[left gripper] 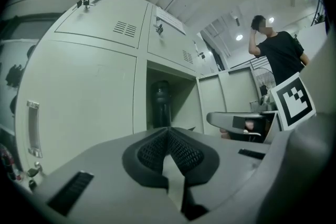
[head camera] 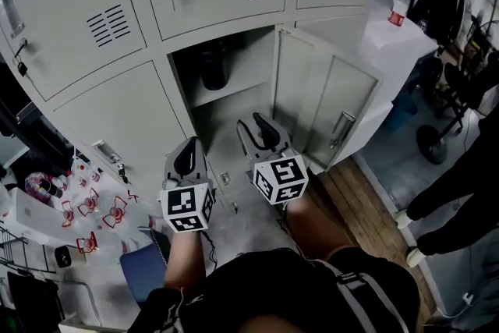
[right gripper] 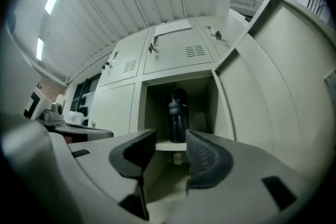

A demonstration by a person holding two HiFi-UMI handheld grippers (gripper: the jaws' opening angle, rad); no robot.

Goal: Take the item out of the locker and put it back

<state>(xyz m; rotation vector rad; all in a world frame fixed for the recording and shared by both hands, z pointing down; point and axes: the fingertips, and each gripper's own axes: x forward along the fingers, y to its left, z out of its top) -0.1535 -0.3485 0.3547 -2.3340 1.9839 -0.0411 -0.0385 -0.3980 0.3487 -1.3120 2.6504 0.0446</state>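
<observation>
A dark bottle (head camera: 214, 65) stands upright on the shelf inside the open locker (head camera: 234, 101); the right gripper view shows the bottle (right gripper: 178, 117) straight ahead, the left gripper view shows the bottle (left gripper: 161, 104) deeper in the compartment. My right gripper (right gripper: 171, 152) is open, with nothing between its jaws, held in front of the locker's lower part (head camera: 261, 135). My left gripper (left gripper: 169, 136) is shut with its pads touching, empty, and sits lower left of the opening (head camera: 187, 158).
The locker door (head camera: 331, 101) swings out to the right. A small object (right gripper: 179, 157) lies under the shelf. A person in black (left gripper: 281, 55) stands at the right. A plastic bottle (head camera: 400, 4) rests on a white surface. Clutter (head camera: 86, 207) lies on the floor at the left.
</observation>
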